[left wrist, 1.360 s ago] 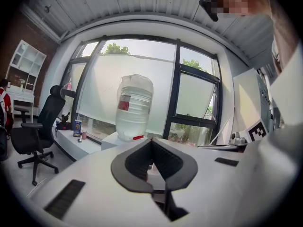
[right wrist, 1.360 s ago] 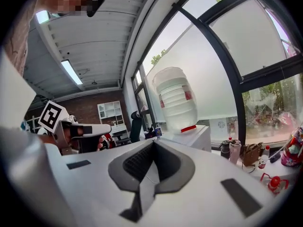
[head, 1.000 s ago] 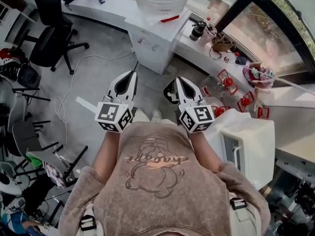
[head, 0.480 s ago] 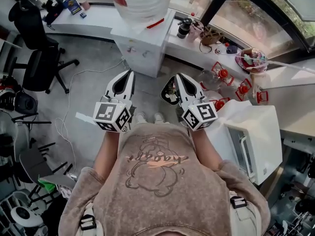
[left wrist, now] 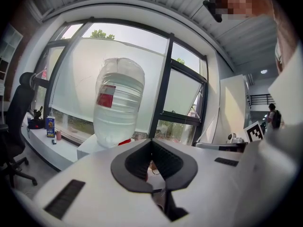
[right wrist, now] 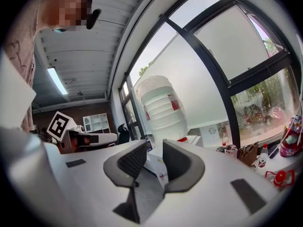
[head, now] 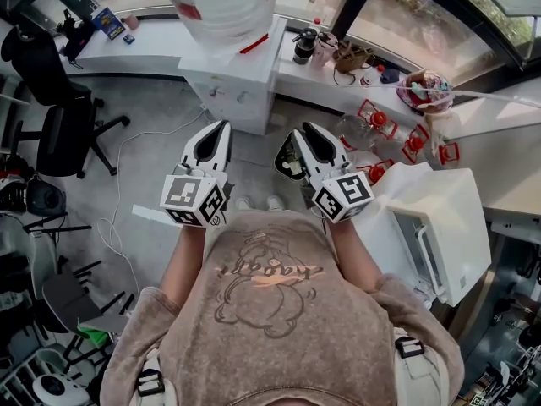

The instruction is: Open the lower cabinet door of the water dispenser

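Just now right gripper (head: pixel 303 134) jaws have been opening, empty.

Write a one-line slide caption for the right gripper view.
Right hand-held gripper, its jaws just opened slightly and empty, faces the water dispenser's inverted bottle beside tall windows.

White water dispenser (head: pixel 241 91); clear bottle (head: pixel 221 7), red label (left wrist: pixel 106 95).

Water bottle (head: pixel 221 2) sits on the water dispenser (head: pixel 241 83) — office chair (head: pixel 63 134) left, perhaps a kettle (head: pixel 303 47) right.
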The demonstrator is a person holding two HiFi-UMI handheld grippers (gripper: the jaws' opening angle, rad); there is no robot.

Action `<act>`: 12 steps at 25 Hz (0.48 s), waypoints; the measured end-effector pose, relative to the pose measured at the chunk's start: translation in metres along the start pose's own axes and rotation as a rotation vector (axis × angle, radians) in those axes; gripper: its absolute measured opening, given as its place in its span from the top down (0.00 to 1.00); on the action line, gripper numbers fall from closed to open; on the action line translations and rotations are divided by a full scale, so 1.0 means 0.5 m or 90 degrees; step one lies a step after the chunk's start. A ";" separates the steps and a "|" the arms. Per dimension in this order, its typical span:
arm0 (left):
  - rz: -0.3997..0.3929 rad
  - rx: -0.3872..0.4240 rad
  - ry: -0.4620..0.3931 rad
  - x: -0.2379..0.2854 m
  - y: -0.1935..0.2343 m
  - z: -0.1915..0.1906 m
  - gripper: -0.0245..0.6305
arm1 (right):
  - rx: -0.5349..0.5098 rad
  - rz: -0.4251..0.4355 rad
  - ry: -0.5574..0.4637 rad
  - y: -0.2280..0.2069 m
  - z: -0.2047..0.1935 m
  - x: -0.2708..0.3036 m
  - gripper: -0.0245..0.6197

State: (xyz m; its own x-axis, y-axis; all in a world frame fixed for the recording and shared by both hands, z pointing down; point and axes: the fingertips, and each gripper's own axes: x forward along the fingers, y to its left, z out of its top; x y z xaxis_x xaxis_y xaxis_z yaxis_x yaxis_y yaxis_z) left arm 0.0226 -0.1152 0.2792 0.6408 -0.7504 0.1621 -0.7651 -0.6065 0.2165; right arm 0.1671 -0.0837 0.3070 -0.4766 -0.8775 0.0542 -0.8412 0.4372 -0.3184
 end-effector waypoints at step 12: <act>-0.009 -0.002 0.017 0.013 0.015 -0.008 0.94 | -0.010 0.025 0.018 0.003 -0.035 0.019 0.50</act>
State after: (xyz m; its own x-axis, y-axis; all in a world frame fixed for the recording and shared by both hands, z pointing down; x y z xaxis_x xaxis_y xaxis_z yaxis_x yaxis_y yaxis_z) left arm 0.0210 -0.1236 0.2855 0.6532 -0.7343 0.1847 -0.7555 -0.6163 0.2220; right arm 0.1568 -0.0878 0.3235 -0.5166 -0.8535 0.0685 -0.8251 0.4748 -0.3062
